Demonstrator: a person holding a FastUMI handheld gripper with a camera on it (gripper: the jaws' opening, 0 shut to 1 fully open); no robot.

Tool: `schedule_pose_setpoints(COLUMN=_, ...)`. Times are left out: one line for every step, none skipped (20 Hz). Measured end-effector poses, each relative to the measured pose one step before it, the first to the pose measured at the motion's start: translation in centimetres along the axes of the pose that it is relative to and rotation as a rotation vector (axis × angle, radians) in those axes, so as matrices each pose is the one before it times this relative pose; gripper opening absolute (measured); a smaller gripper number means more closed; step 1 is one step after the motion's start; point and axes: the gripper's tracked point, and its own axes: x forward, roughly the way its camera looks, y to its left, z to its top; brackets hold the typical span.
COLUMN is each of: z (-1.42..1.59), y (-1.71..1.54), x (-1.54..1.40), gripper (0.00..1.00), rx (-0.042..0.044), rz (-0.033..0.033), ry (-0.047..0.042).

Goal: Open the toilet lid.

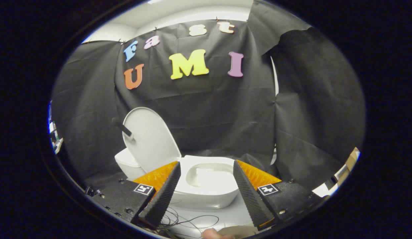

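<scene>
White cables [189, 220] trail on the floor beneath the hand-held gripper [206, 189], whose fingers stand spread apart, grasping nothing. Beyond them at twelve o'clock sits the glossy white ceramic toilet bowl [206, 186]. Its oval white plastic lid [151, 139] already stands raised at eleven o'clock, long axis near upright, leaning back toward the tank [126, 162].

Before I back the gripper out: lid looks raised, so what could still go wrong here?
The lid stands up but leans over the tank; if not past balance, it might drop onto the bowl. The open gripper could snag the loose cables lying below its fingers.
</scene>
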Motion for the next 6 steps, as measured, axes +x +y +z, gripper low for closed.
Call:
schedule_pose_setpoints(z=0.069, y=-0.197, x=-0.153, gripper=0.99, rx=0.00778, rz=-0.00506, ry=-0.0162)
schedule_pose_setpoints(z=0.165, y=-0.224, x=-0.272, gripper=0.99, rx=0.00707, rz=-0.00298, ry=-0.01521)
schedule_pose_setpoints(z=-0.047, y=-0.285, x=-0.326, gripper=0.99, rx=0.00284, rz=-0.00621, ry=-0.01711)
schedule_pose_setpoints(z=-0.067, y=-0.252, x=-0.405, gripper=0.99, rx=-0.00487, rz=-0.00854, ry=-0.01917)
schedule_pose_setpoints(z=-0.115, y=-0.401, x=-0.546, gripper=0.99, rx=-0.00433, rz=-0.01244, ry=-0.02233)
schedule_pose_setpoints(z=-0.293, y=-0.272, x=-0.303, gripper=0.99, rx=-0.00563, rz=-0.00466, ry=-0.01586)
